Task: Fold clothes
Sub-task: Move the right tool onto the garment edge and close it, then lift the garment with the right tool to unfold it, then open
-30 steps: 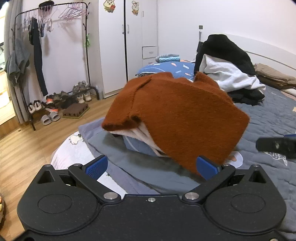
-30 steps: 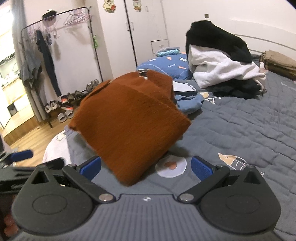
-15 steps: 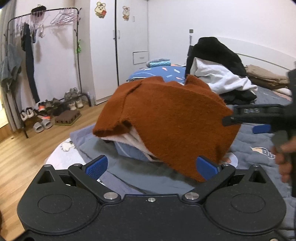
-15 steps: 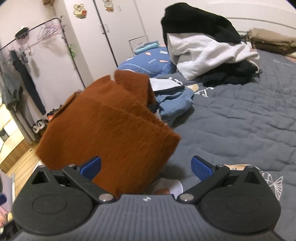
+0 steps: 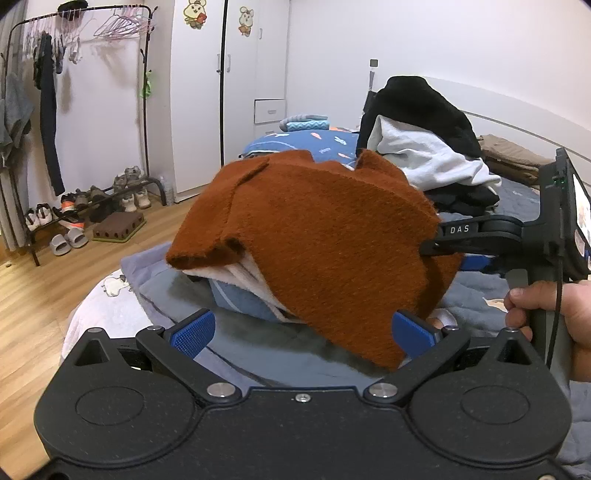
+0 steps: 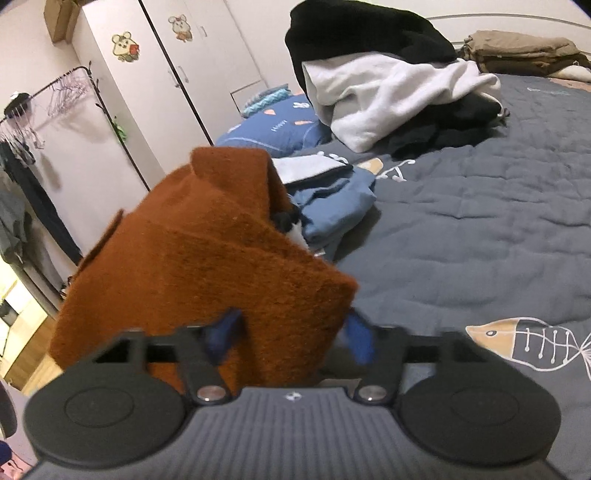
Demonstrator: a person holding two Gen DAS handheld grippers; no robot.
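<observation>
right gripper (image 6: 290, 338): jaws closing around the near corner of the rust-brown sweater (image 6: 207, 280); cloth sits between the blue pads, blurred, can't tell if they press on it yet. From the left wrist view its black finger reaches the sweater's right edge, a hand (image 5: 554, 314) on the handle.
left gripper (image 5: 303, 330): wide, blue pads well apart, nothing pinched; sweater's lower corner hangs in front of the right pad, no grip seen.
rust-brown sweater: folded, lying on top of a stack of clothes, white layers (image 5: 255, 275) showing under its left edge, blue garment (image 5: 240, 299) beneath those.
stack location: near edge of the grey quilted bed cover (image 6: 480, 221).
unfolded pile: black garment (image 6: 362, 33) over white garment (image 6: 388, 88), further back on the bed, well apart from the sweater.
folded tan clothes (image 6: 524, 50): far right by the headboard.
blue patterned pillow (image 5: 306, 142): behind the sweater.
background: white wardrobe (image 5: 229, 85), clothes rack (image 5: 74, 74) with hangers, shoes (image 5: 92, 206) on wooden floor.
</observation>
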